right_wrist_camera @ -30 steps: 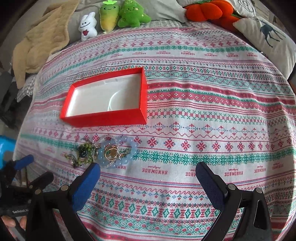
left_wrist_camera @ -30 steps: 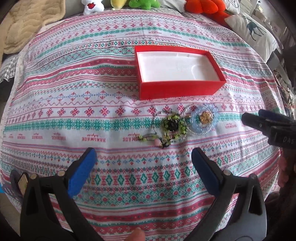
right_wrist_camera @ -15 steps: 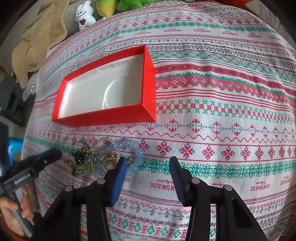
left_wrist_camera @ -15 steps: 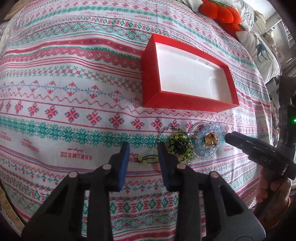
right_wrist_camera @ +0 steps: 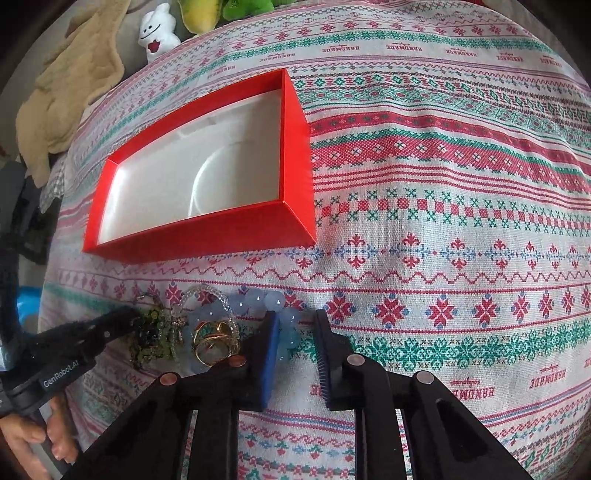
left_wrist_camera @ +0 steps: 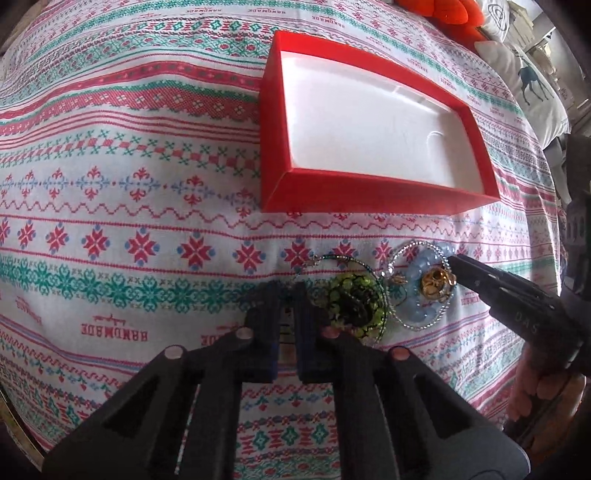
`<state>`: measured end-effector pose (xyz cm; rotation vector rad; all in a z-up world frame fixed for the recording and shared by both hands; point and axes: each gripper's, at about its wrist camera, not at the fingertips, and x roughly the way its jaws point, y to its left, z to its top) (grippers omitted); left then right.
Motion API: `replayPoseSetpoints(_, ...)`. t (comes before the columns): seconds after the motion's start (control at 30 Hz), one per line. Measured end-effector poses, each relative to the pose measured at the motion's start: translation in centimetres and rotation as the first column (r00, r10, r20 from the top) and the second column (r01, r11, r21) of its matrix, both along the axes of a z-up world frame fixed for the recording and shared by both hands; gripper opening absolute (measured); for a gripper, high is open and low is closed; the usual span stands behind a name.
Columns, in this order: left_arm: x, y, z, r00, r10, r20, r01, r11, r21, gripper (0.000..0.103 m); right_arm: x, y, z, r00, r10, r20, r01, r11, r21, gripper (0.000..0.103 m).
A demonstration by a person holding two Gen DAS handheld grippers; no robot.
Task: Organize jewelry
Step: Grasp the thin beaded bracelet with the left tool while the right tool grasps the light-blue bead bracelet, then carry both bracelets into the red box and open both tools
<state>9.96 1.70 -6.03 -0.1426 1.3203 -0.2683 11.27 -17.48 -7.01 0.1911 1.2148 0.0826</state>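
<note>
On the patterned cloth, the left gripper is closed at the green beads, while the right gripper is closing around the blue bead bracelet.

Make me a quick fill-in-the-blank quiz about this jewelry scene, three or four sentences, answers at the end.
1. The open box beyond the jewelry is ____ on the outside.
2. The inside of that box holds ____ jewelry.
3. The gold ring lies inside the loop of the pale ____ bead bracelet.
4. The white plush toy sits past the cloth's far edge, beside a ____ blanket.

Answers: red; no; blue; beige
</note>
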Motion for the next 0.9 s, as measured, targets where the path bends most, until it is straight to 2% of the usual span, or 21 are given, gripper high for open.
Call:
replayPoseSetpoints(0.13, 0.2, -1.1, 0.0, 1.0, -0.006, 0.029, 0.005, 0.999, 0.032, 0.004, 0.0, 1.0, -0.3, 1.0, 0.02, 0.021, -0.019, 0.999, -0.051, 0.012)
replayPoseSetpoints(0.33, -0.3, -1.2, 0.8, 0.998, -0.029, 0.057, 0.028, 0.999, 0.023, 0.004, -0.6, 1.5, 0.5, 0.999, 0.015, 0.043, -0.013, 0.998, -0.055, 0.012)
replayPoseSetpoints(0.6, -2.4, -0.4, 4.1, 0.987, -0.042, 0.154, 0.046, 0.999, -0.018, 0.004, -3.1, 1.3, 3.9, 0.99, 0.024, 0.136, -0.021, 1.0, -0.02, 0.012)
replayPoseSetpoints(0.9, -3.7, -0.5, 6.9, 0.97, -0.061, 0.235, 0.075, 0.996, -0.048, 0.004, -6.3, 1.2, 7.2, 0.976, 0.052, 0.21, -0.048, 0.999, -0.026, 0.012)
